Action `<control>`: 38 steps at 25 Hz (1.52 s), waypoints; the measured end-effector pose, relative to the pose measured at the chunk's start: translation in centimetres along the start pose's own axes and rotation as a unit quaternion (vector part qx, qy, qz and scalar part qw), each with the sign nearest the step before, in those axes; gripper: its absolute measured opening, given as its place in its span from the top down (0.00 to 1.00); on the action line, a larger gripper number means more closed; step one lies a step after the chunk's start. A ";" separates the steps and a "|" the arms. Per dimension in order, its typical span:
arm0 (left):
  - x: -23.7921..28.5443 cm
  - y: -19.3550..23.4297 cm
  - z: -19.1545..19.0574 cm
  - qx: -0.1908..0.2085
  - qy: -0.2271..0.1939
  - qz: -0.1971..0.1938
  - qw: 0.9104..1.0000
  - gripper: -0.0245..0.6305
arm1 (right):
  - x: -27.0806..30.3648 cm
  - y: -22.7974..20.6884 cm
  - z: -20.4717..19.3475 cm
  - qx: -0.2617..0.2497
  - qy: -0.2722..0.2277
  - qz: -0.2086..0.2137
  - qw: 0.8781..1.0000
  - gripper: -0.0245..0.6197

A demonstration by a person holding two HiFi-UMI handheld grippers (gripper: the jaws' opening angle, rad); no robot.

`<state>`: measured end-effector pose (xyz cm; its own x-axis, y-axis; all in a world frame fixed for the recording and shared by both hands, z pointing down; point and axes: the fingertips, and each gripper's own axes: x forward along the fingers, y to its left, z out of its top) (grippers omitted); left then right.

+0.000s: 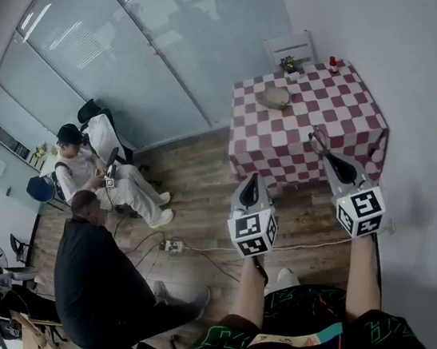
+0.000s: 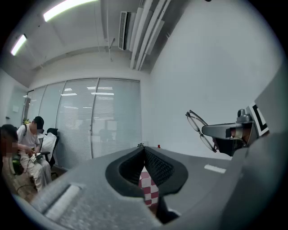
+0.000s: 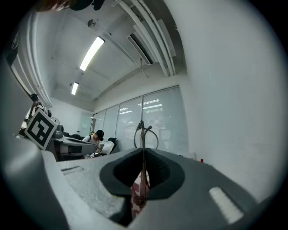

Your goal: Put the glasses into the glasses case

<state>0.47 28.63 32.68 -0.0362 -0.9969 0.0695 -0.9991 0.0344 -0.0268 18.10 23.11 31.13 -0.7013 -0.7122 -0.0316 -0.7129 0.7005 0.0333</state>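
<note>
Glasses: clamped in your right claw, held in the air by the table's near edge. Your left claw is closed, empty. Glasses case lies near the left edge.

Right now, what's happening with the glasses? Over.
Right gripper shut on glasses. Left gripper shut, empty. Both short of the checkered table; no obstacle seen.
</note>
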 end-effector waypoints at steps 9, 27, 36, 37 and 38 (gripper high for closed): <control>1.2 0.5 -0.5 -0.002 0.004 -0.007 1.000 0.95 | 1.1 -0.5 -0.6 0.016 0.001 -0.008 1.000 0.93; 7.5 4.9 -0.1 -0.039 -0.016 -0.024 0.999 0.95 | 8.1 -3.6 -0.5 0.008 0.006 -0.060 0.998 0.93; 12.2 7.9 -0.2 -0.051 -0.008 -0.041 0.998 0.95 | 12.4 -3.5 -0.3 0.037 0.005 -0.059 0.998 0.93; 12.4 8.2 -0.1 -0.052 -0.008 -0.043 0.998 0.95 | 12.9 -3.5 -0.5 0.044 0.008 -0.062 0.997 0.93; 12.7 8.5 -0.1 -0.054 -0.008 -0.045 0.997 0.95 | 13.3 -3.5 -0.6 0.048 0.010 -0.063 0.997 0.93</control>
<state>-8.49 16.30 33.45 0.0528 -0.9973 0.0517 -0.9950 -0.0482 0.0871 11.24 11.13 31.22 -0.6065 -0.7950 -0.0093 -0.7930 0.6057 -0.0650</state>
